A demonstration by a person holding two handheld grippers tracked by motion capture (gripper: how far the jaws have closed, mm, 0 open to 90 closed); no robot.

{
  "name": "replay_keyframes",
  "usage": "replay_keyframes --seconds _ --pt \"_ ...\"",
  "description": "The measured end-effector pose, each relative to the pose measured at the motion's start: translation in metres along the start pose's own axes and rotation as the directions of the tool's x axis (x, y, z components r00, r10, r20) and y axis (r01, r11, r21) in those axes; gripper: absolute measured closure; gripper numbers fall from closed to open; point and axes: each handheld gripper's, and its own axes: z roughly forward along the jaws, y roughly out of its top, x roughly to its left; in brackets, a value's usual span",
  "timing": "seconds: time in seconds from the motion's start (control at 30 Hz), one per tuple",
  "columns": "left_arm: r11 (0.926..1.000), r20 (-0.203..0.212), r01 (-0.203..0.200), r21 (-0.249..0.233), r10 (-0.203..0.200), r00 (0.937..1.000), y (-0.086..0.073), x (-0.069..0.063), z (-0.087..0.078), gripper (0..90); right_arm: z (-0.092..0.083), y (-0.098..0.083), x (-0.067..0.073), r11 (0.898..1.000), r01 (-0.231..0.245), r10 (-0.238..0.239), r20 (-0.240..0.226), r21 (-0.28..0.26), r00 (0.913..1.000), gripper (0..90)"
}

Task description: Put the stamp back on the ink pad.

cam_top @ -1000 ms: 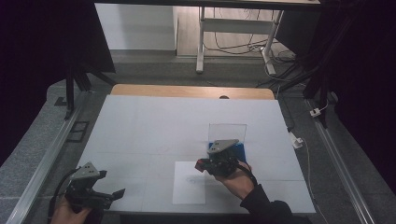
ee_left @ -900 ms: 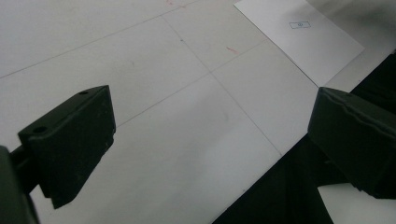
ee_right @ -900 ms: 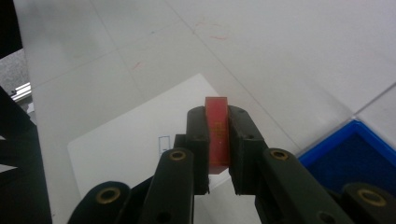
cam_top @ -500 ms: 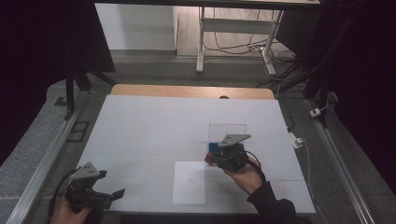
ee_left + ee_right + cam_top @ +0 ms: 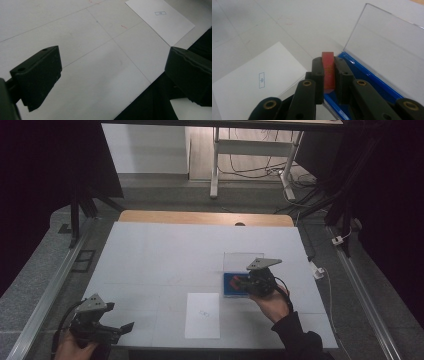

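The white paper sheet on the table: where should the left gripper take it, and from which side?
Probably by its near edge, approached from the person's side. The paper sheet lies flat, and that edge sits closest to the table's front edge. The left gripper, jaws open, is beside it.

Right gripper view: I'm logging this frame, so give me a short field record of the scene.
right gripper: shut on red block
box: blue tray, clear lid standing open
block position: above the tray's near edge
paper sheet: flat on table, small printed mark
left gripper: open, holding nothing, at the table's near-left corner
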Motion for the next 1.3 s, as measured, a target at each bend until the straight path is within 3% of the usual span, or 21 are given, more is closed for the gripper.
replay_keyframes --seconds 0.93,1.3 --pt "1.0000 0.000 -0.002 0.001 0.002 1.0000 0.000 0.000 0.000 1.7 0.003 -0.005 -0.031 0.999 -0.036 0.034 0.086 0.021 0.9957 80.1" --pt "1.0000 0.000 -0.002 0.001 0.002 1.0000 0.000 0.000 0.000 1.7 0.017 -0.008 -0.028 0.996 0.009 -0.019 0.108 0.094 0.9940 80.1"
